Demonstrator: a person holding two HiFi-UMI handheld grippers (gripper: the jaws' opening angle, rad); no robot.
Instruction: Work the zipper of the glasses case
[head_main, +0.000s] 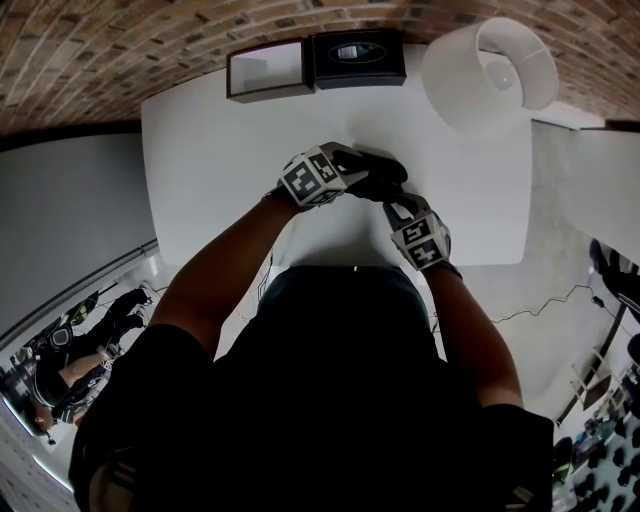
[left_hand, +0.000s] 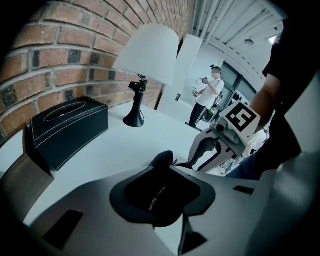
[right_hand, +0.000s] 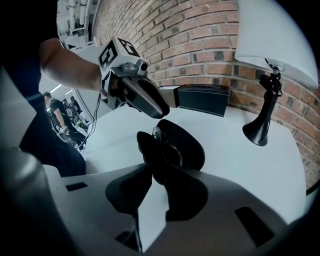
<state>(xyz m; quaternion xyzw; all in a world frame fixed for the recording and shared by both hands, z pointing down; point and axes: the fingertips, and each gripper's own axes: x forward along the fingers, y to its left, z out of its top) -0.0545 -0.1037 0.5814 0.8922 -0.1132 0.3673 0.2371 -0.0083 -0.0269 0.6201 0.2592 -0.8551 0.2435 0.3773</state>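
You had the glasses case (right_hand: 182, 145) lying on the white table (head_main: 220, 160), near your edge & well apart from the lamp (head_main: 490, 70) and tissue box (head_main: 357, 58) at the back.

Your left gripper (left_hand: 162, 172) was clamped on the case: its dark body filled the space betw. the pads, w/ a shiny streak of zipper showing there. Your right gripper (right_hand: 156, 172) had its jaws nearly together, pinching the narrow near end of the case. Couldn't tell whether the pull tab itself was in that pinch.

Handling, as I judged it:
- Case looked light & semi-rigid, w/ a smooth dark shell, so prob. slippery. It would skate on the table unless anchored.
- The left grip across the body was the right anchor; squeezing too hard could bow the shell & bind the zipper (right_hand: 173, 149).
- The tab was small, so it needed a firm fingertip pinch, pulled along the curve of the track, not away from it.
- Corners of the track were the likeliest spots to snag.
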